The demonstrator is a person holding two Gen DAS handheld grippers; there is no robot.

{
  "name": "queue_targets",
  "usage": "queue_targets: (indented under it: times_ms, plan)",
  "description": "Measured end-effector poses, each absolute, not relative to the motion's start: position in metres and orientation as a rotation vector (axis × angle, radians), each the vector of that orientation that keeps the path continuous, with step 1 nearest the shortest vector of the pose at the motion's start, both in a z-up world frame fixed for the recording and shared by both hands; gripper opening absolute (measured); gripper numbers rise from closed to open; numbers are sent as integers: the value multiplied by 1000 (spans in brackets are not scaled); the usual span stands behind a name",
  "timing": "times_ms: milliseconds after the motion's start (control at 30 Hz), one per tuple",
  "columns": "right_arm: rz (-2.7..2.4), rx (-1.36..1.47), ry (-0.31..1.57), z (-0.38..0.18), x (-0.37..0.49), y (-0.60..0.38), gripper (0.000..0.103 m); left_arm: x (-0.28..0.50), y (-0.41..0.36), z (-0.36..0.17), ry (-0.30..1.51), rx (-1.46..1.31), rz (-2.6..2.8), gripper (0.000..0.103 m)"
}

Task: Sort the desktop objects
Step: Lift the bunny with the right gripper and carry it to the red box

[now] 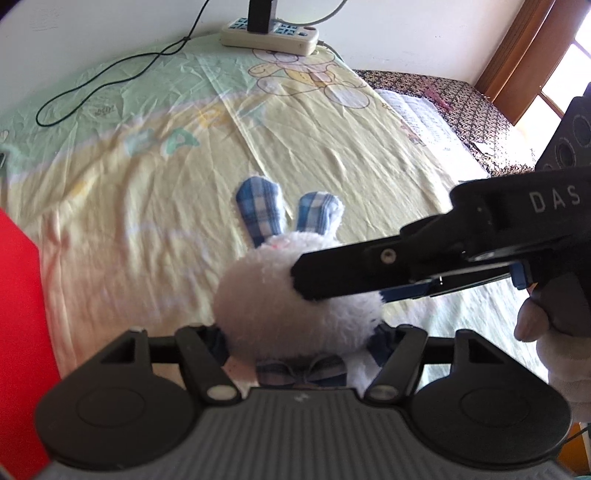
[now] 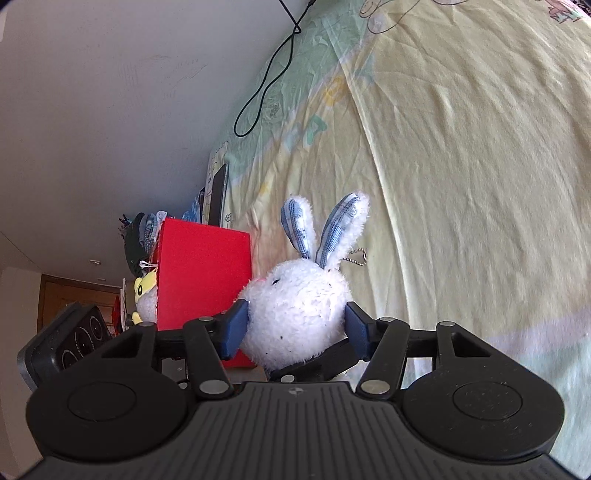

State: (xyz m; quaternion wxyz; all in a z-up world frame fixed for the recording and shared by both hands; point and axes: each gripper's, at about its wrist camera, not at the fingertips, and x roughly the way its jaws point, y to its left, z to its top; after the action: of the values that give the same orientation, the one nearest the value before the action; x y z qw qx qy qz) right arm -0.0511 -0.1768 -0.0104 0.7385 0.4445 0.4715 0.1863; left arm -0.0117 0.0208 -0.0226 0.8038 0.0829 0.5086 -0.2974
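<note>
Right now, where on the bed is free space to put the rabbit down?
The sheet is bare from the rabbit up to the power strip, with only the black cable at its far left. The red box side is crowded.

plush rabbit (image 2: pixel 295 314): fluffy white pile, ears w/ blue checked woven cloth | sheet (image 1: pixel 147 206): thin printed cotton-like cloth, creased, matt | red box (image 2: pixel 203 273): smooth, flat matt | right gripper (image 2: pixel 295 328): matt black plastic, ribbed housing, metal pins | power strip (image 1: pixel 269 35): smooth cream plastic, looked slightly glossy
</note>
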Motion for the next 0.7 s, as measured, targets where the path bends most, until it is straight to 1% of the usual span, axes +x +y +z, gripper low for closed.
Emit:
queue_targets:
  times_ms: [333,567,700]
  plan:
    - [537,875,887,38,-66,-130,59,-50,69,25,911,185,-545,70]
    - [627,793,767,78,-49,-74,59,-51,123,70,768,191,-465,70]
    - [667,737,720,90,-35,-37,59,-45,154,89,714,215,-413,70]
